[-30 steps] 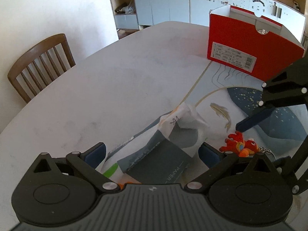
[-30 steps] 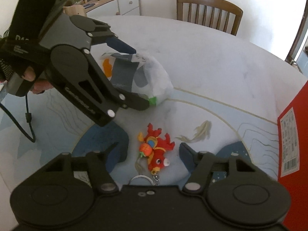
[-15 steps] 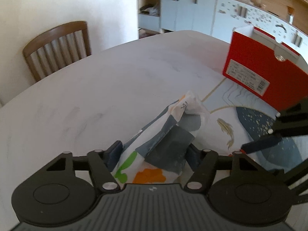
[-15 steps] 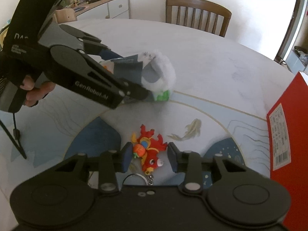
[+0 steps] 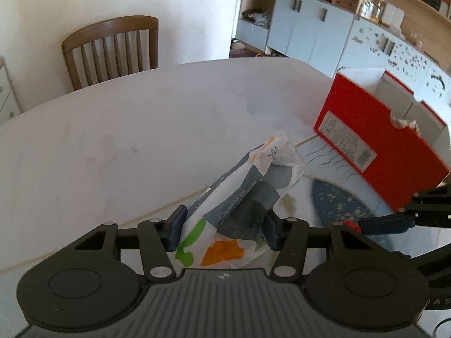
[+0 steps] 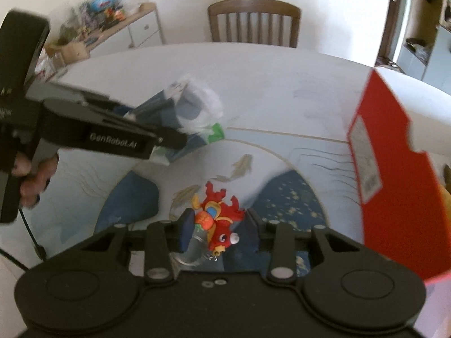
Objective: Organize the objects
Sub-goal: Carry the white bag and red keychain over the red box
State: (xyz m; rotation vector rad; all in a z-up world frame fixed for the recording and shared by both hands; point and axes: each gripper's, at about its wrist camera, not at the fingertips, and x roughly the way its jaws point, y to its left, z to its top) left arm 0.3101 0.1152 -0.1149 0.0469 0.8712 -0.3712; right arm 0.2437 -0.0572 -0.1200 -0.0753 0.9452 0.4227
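My left gripper (image 5: 222, 226) is shut on a soft tissue pack (image 5: 245, 194) printed grey, white, green and orange, and holds it lifted above the table; the pack also shows in the right wrist view (image 6: 194, 112). My right gripper (image 6: 218, 226) is shut on a red dragon keychain toy (image 6: 218, 217), raised off the mat with its ring hanging below. An open red shoebox (image 5: 377, 138) stands at the right; it fills the right edge of the right wrist view (image 6: 394, 166).
A white oval table (image 5: 126, 140) carries a blue fish-patterned mat (image 6: 287, 197). A wooden chair (image 5: 112, 48) stands at the far side. Light-blue cabinets (image 5: 310, 31) line the back wall. A sideboard with clutter (image 6: 112, 25) stands far left.
Both grippers closed and lifted: the left on the tissue pack, the right on the dragon toy. Both have swung toward the red shoebox, which looks nearer.
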